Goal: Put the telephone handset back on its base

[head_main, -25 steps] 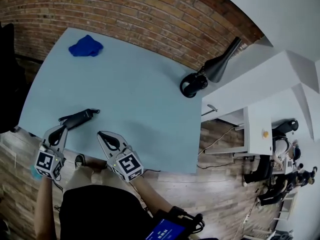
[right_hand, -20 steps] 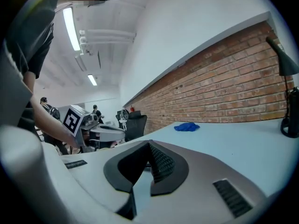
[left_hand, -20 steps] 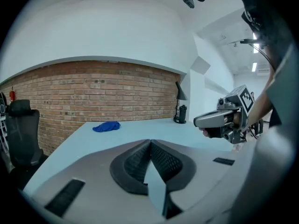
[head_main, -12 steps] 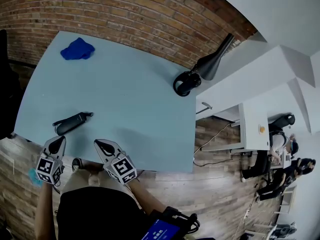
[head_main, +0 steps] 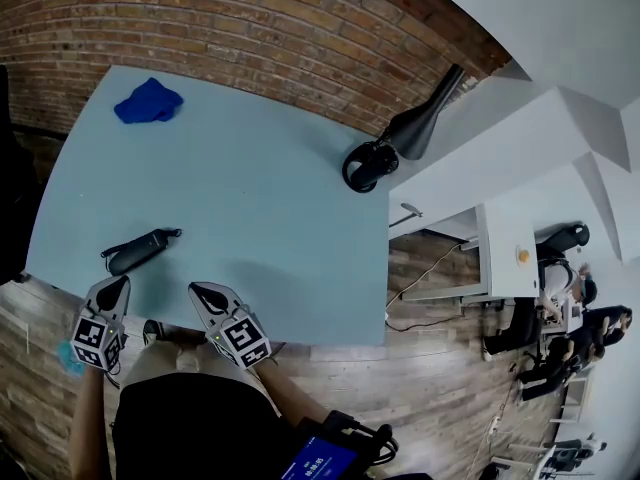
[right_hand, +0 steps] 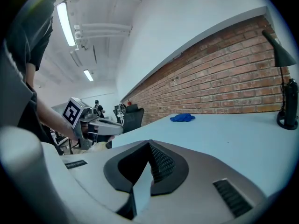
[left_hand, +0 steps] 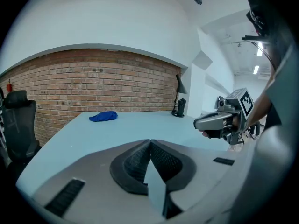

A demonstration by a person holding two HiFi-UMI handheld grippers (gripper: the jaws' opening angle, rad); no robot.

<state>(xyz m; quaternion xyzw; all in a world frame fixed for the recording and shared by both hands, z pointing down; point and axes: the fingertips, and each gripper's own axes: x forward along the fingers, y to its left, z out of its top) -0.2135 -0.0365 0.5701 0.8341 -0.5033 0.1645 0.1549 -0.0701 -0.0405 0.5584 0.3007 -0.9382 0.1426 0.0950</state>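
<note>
The black telephone handset (head_main: 140,251) lies flat on the light blue table (head_main: 260,218), near its front left corner. My left gripper (head_main: 120,281) hovers just in front of it at the table's near edge, shut and holding nothing, its tip a short way from the handset. My right gripper (head_main: 197,289) is beside it to the right, also shut and empty. In the left gripper view the jaws (left_hand: 150,143) meet at the tip. In the right gripper view the jaws (right_hand: 149,146) are likewise together. A black object (head_main: 365,166), maybe the base, stands at the far right edge.
A blue cloth (head_main: 147,101) lies at the table's far left corner. A black desk lamp (head_main: 425,118) leans over the far right edge, with a brick wall (head_main: 250,18) behind. White desks (head_main: 520,228) and wooden floor are to the right.
My left gripper has drawn back from the handset toward the table's near edge. The handset stays on the table. The head view has shifted a little.
</note>
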